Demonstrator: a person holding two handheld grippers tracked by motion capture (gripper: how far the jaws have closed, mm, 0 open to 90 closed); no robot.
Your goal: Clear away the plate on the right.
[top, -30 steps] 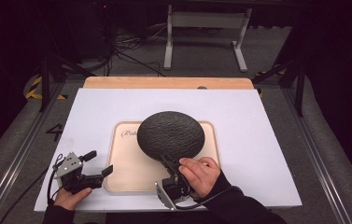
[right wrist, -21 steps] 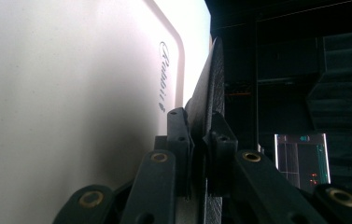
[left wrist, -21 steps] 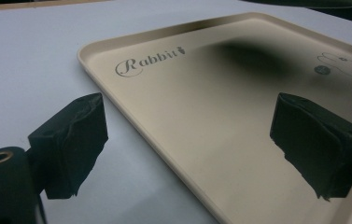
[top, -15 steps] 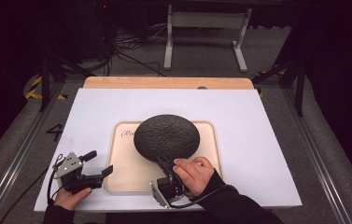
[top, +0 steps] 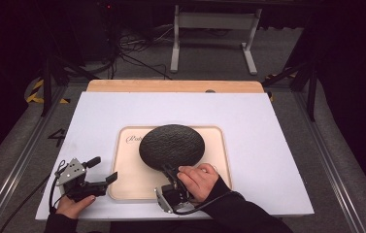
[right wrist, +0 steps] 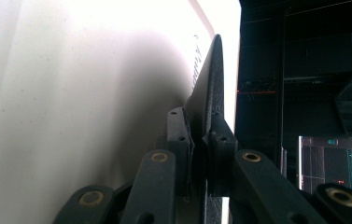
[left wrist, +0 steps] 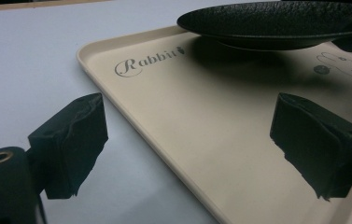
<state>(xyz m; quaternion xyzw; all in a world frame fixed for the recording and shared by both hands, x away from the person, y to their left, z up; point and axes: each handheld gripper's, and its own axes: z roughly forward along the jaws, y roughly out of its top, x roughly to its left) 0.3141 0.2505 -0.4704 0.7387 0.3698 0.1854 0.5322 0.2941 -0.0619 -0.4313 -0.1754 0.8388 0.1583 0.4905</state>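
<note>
Pinching the near rim of the round, black, textured plate [top: 172, 146], the right gripper [top: 170, 172] holds it above the beige plastic tray [top: 127, 174]; the left gripper [top: 104, 171] waits open, left.

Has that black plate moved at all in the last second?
Yes. The black plate has slid left along the beige tray, toward its printed word.

plate [left wrist: 276, 23]: right rim cut by frame edge | tray [left wrist: 201, 121]: drawing part-hidden under plate, near corner cropped
</note>
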